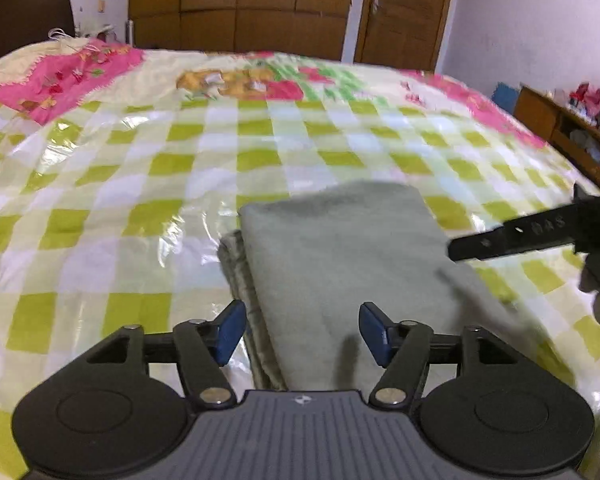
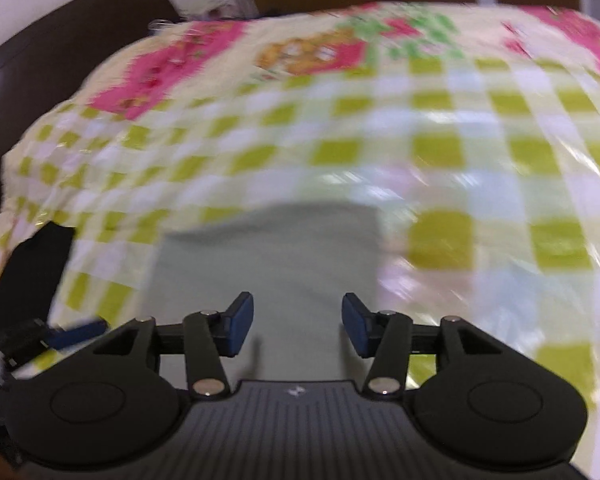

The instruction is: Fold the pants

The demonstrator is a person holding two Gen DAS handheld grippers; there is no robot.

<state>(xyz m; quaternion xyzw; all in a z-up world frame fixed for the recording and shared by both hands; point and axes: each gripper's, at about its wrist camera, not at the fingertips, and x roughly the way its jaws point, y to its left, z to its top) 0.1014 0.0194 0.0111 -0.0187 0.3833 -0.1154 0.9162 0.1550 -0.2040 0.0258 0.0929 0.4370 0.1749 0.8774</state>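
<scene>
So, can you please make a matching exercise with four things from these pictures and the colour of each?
Things:
1. folded pants
2. wardrobe doors
3. pads on the left gripper
4. headboard

Colours:
A. blue
B. dark brown
C. grey-green
D. light brown wood

Pairs: 1-C, 2-D, 3-A, 4-B

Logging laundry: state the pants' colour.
Plain pale grey-green pants, clearest in the left wrist view.
</scene>
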